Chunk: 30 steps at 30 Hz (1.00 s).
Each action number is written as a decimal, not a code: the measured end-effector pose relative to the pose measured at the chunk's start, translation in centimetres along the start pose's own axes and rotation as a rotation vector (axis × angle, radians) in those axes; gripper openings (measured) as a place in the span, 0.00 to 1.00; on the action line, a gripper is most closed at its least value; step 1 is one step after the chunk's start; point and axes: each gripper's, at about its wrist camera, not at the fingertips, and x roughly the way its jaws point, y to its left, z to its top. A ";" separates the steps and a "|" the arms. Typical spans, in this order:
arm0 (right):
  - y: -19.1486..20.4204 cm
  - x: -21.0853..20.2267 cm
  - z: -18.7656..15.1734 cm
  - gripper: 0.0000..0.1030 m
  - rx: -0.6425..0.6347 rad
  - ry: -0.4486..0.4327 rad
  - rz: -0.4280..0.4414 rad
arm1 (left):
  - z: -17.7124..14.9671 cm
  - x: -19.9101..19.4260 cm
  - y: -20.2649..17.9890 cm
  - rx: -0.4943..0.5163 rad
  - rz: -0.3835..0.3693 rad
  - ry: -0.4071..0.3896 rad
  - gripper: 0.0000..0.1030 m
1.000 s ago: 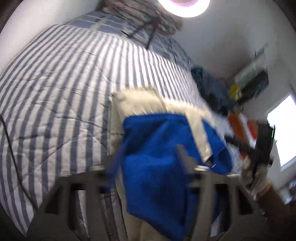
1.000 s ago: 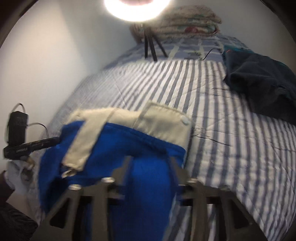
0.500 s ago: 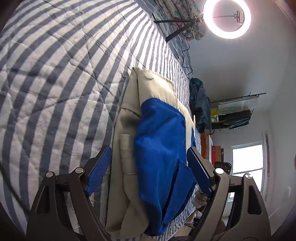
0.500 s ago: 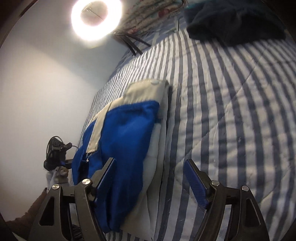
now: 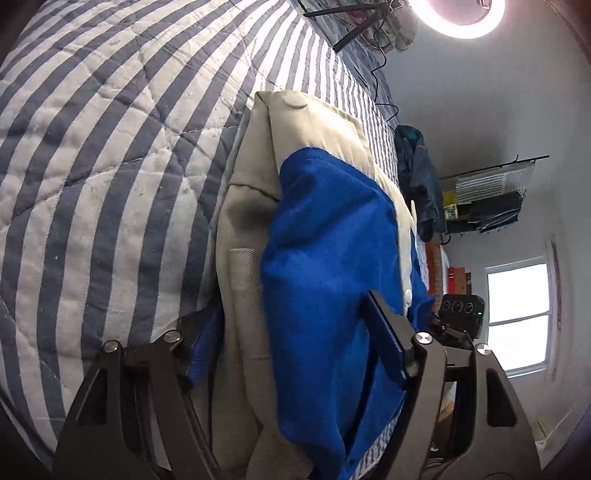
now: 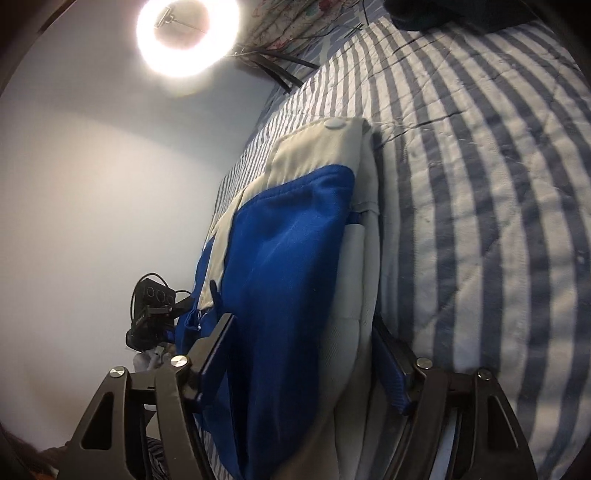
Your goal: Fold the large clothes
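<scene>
A folded blue and cream jacket [image 5: 325,229] [image 6: 288,240] lies on the striped bedspread [image 5: 110,147] [image 6: 480,184]. My left gripper [image 5: 291,317] is rolled onto its side at one end of the bundle. One finger sits on the bed side under the cream layer and the other lies on the blue top. Its jaws are closing with the stack between them, pads touching cloth. At the opposite end, my right gripper [image 6: 303,325] straddles the bundle the same way, jaws also closing on it.
A dark garment [image 5: 417,177] [image 6: 424,14] lies further along the bed. A ring light [image 5: 465,31] [image 6: 147,37] on a tripod [image 5: 351,29] stands at the bed's far end, by folded floral bedding. A wall shelf [image 5: 487,199] and a window [image 5: 517,317] lie beyond.
Both grippers rolled onto their sides and dropped to the bed. They let the blue panel fall flat, then moved in until the folded jacket fills both sets of jaws.
</scene>
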 end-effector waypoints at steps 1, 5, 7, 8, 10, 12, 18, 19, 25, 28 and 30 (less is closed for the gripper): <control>0.2 0.3 0.2 0.71 -0.005 0.003 -0.002 | 0.0 0.1 -0.4 0.012 0.018 -0.002 0.65; 0.3 0.7 -0.3 0.48 0.000 0.017 -0.031 | -0.1 0.6 -1.8 0.054 0.070 -0.013 0.55; 0.7 0.6 -0.4 0.41 -0.012 0.016 -0.050 | -0.2 0.7 -2.5 0.078 0.087 -0.026 0.50; 1.2 0.7 -0.4 0.39 -0.029 0.018 -0.074 | -0.2 0.7 -2.8 0.086 0.090 -0.031 0.46; 2.4 0.9 -0.2 0.33 -0.074 0.020 -0.127 | -0.5 0.6 -3.4 0.113 0.103 -0.045 0.41; 4.0 1.1 -0.2 0.29 -0.123 0.022 -0.191 | -0.6 0.4 -4.2 0.142 0.119 -0.057 0.37; 8.2 1.4 -0.5 0.24 -0.254 0.025 -0.376 | -1.2 0.2 -7.0 0.220 0.177 -0.101 0.29; 8.7 1.6 -0.5 0.23 -0.270 0.025 -0.398 | -1.3 0.1 -7.2 0.227 0.182 -0.105 0.28; 11.3 1.4 -1.2 0.21 -0.372 0.035 -0.520 | -2.3 -0.4 -9.5 0.272 0.198 -0.120 0.25; 12.4 0.8 -1.7 0.21 -0.421 0.034 -0.567 | -3.1 -0.3 -11.0 0.308 0.211 -0.125 0.24; 13.2 0.3 -2.1 0.20 -0.451 0.029 -0.595 | -3.8 0.0 -12.2 0.334 0.215 -0.125 0.24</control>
